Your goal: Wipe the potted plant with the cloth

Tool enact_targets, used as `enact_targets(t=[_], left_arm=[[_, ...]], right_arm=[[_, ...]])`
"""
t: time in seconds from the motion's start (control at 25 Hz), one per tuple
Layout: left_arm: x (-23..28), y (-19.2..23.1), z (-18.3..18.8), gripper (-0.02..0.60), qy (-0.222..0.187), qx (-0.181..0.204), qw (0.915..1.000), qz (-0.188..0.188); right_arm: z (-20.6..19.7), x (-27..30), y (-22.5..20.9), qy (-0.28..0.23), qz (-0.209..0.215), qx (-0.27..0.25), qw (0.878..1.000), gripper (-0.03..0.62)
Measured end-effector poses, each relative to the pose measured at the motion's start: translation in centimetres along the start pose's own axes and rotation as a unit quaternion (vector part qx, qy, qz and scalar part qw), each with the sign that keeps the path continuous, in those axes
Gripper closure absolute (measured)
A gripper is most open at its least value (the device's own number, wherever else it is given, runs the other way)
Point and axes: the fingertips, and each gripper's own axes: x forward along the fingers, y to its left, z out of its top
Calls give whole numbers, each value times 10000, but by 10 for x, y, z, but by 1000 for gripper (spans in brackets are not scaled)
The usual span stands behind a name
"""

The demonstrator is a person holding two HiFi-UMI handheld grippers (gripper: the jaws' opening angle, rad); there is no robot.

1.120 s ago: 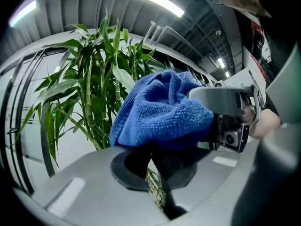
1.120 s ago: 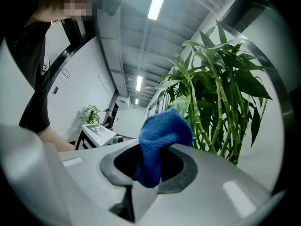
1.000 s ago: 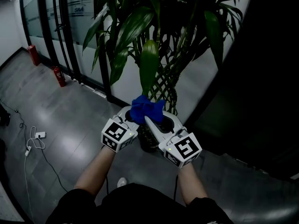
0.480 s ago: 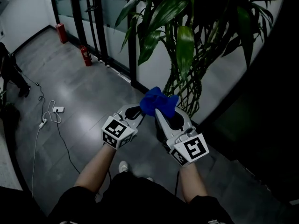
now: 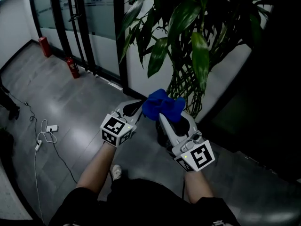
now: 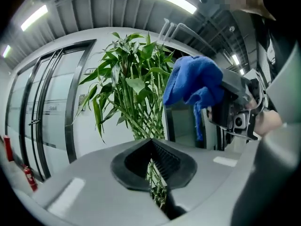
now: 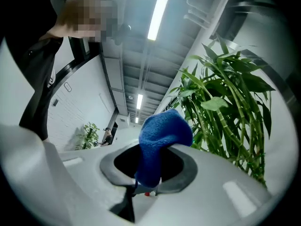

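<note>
Left gripper (image 5: 135, 108): jaws closed tip to tip with nothing between them; through the slit behind the tips its own view (image 6: 151, 147) shows only plant stems.
Right gripper (image 5: 163, 117): jaws clamped on the crumpled blue fleece cloth (image 5: 162, 106), which bulges up and out past the tips (its own view (image 7: 148, 173) shows the fabric (image 7: 160, 135) pinched deep between the black pads).
Arm pose: both bare forearms reach forward from the body, the left forearm (image 5: 96, 166) angling right and the right forearm (image 5: 197, 185) angling left, so the two grippers converge into a V with their tips near each other under the cloth.
Cloth position: held in front of the lower stems, below the hanging leaves; from the left gripper view it hangs up and to the right (image 6: 193, 81), beside the plant and not on the leaves.
Tall green bamboo-like potted plant (image 5: 188, 27): stands straight ahead against a white wall, long leaves drooping toward the grippers; one broad leaf (image 5: 200, 60) hangs just above and right of the cloth.
Surroundings: grey tiled floor (image 5: 70, 107), a white cable with a power strip (image 5: 49, 128) at the left, two red fire extinguishers (image 5: 71, 67) by the dark-framed glass doors (image 5: 61, 13).
</note>
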Motion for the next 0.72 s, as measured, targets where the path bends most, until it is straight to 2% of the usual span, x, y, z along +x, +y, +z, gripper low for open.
enact_targets(t=[0.12,0.28,0.48,0.6,0.72], left_arm=[[16,27,5,575,-94,195,9984,-515],[33,59,18,575,-252,455,9927,-1092],[55,81,36,575,-349,522,9826,-1748],[72,89,53,575,-486,548,9778,-1964],[95,87,62,575,-501,584,9756,-2057]], right_arm=[[3,35,7,-3,-282,-223,9994,508],[24,81,3,-291,-689,-698,9948,508],[48,118,-20,-310,-1522,-1371,9783,508],[66,133,-38,-416,-1891,-1645,9672,508],[77,136,-62,-527,-2138,-1587,9625,508]])
